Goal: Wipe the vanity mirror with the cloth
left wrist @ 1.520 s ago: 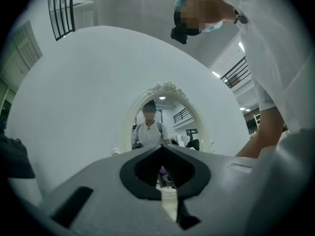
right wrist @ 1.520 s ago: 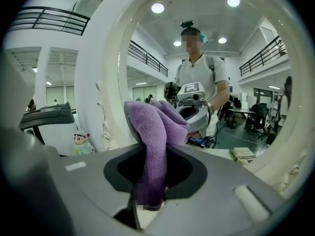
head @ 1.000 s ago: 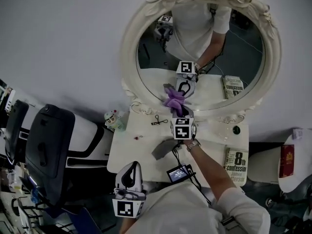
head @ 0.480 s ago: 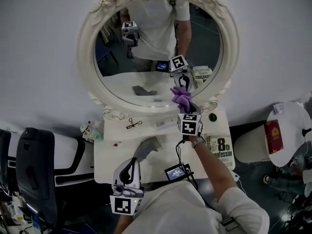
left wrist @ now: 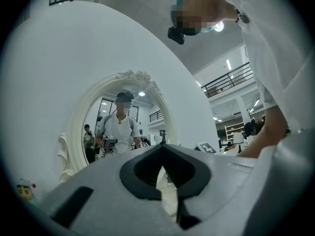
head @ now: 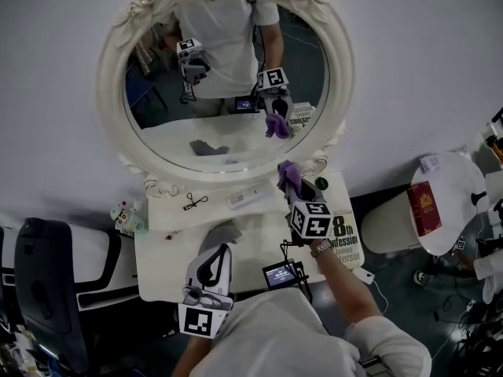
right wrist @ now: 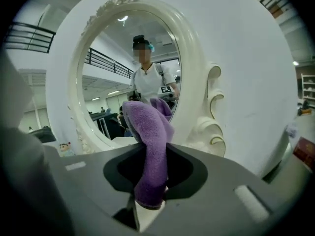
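Just beside the vanity mirror's [head: 224,77] lower right rim, I am clamping the purple cloth [head: 287,171] in my right gripper [head: 291,187], left gripper [head: 223,250] nearer, jaws closed together.

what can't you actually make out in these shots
Head view: the book cover is partly behind the right gripper, so its title is cut short.
Head view: the small dark item on the vanity top is too small to identify.
Right gripper view: the purple cloth hides the stretch of mirror behind it.
All views: smudges on the mirror are too fine to see.
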A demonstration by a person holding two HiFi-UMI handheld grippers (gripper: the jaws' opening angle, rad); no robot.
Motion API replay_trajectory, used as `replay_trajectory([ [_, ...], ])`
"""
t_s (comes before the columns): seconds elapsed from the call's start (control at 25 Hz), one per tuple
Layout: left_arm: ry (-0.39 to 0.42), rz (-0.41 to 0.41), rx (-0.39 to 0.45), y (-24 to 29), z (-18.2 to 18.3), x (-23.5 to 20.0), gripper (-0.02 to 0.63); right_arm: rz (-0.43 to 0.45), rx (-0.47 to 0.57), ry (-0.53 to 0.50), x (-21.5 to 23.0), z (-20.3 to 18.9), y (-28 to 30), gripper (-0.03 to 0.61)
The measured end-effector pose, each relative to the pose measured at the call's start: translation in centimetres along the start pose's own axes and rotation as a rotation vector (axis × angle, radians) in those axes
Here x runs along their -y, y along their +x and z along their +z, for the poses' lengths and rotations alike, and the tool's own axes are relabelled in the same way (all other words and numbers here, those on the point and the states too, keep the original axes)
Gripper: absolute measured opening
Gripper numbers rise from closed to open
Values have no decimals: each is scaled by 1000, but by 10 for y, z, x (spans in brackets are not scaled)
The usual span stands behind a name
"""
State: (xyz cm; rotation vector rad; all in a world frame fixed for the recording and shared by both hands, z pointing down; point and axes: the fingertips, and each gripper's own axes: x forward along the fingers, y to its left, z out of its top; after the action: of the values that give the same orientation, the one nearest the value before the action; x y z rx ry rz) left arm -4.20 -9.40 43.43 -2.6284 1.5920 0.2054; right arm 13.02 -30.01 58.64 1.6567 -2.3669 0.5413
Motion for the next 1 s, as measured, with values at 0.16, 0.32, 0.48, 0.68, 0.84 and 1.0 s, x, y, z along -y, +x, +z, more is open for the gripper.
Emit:
replay_trajectory([
  [0.16,-7,-17,8,5,-2,5,6,65,-54,65,-11,-39,-29,107],
  [0.32,-22,-5,13,3,-2,1,6,66,-139,79,-21,-87,-41,110],
  [0.48,-30,22,0,-6,-6,-5,6,47,-207,56,-29,-126,-43,115],
  [0.68,4,39,-4,-20,-11,-10,6,77,-276,21,-41,-152,-45,120],
  [0.84,-1,54,-10,-25,-11,-12,6,126,-305,14,-59,-159,-40,161],
  [1.0,13,49,-30,-31,-15,-13,6,147,-274,5,-70,-153,-35,242],
])
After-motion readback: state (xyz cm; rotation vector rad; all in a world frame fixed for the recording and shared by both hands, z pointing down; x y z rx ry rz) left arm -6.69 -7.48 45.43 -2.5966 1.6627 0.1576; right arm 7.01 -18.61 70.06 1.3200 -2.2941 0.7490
